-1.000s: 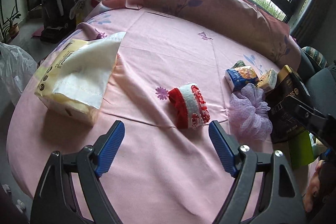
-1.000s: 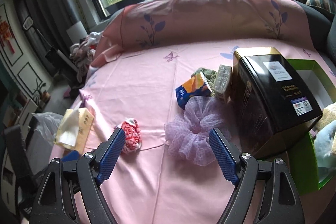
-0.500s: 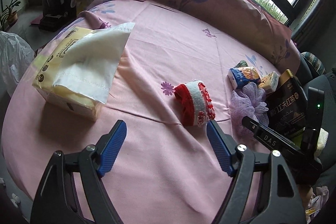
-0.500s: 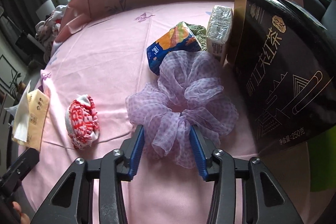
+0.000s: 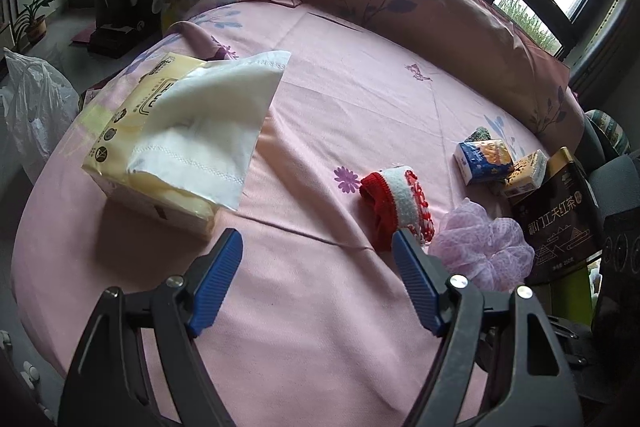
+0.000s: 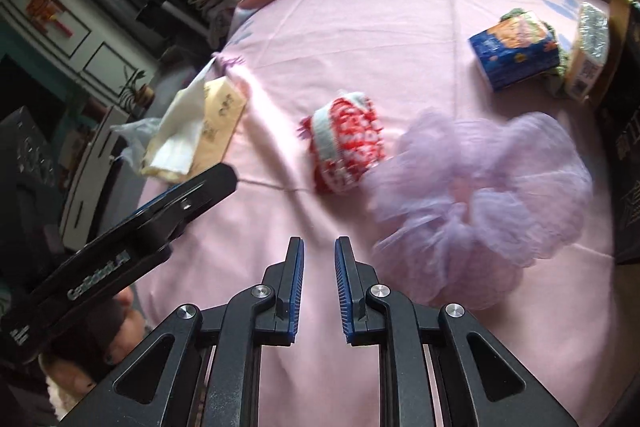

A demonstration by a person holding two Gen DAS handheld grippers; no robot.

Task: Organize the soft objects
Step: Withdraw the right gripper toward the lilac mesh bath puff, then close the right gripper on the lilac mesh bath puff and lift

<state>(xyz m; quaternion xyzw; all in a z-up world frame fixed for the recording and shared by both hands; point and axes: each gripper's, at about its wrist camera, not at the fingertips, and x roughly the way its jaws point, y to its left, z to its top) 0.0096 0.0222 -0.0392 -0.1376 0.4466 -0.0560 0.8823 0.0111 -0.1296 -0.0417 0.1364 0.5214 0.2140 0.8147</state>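
Observation:
A rolled red-and-white sock (image 5: 400,205) (image 6: 346,145) lies mid-table on the pink cloth. A lilac mesh scrunchie (image 5: 486,245) (image 6: 484,195) lies just right of it, blurred in the right wrist view. My left gripper (image 5: 316,283) is open and empty, just short of the sock, its right finger near the sock's front. My right gripper (image 6: 319,291) has its jaws nearly closed with a narrow gap and nothing between them; the scrunchie lies to its right, outside the fingers.
A yellow tissue pack (image 5: 160,143) (image 6: 200,123) with a tissue sticking out lies at the left. A blue tissue packet (image 5: 484,161) (image 6: 516,53), a smaller packet (image 5: 524,173) and a black tea tin (image 5: 560,215) stand at the right. The left gripper's arm (image 6: 120,227) shows at left.
My right gripper closed around the scrunchie half a second ago; now the scrunchie is outside its fingers, to the right, and the gripper has swung left. My left gripper moved slightly forward.

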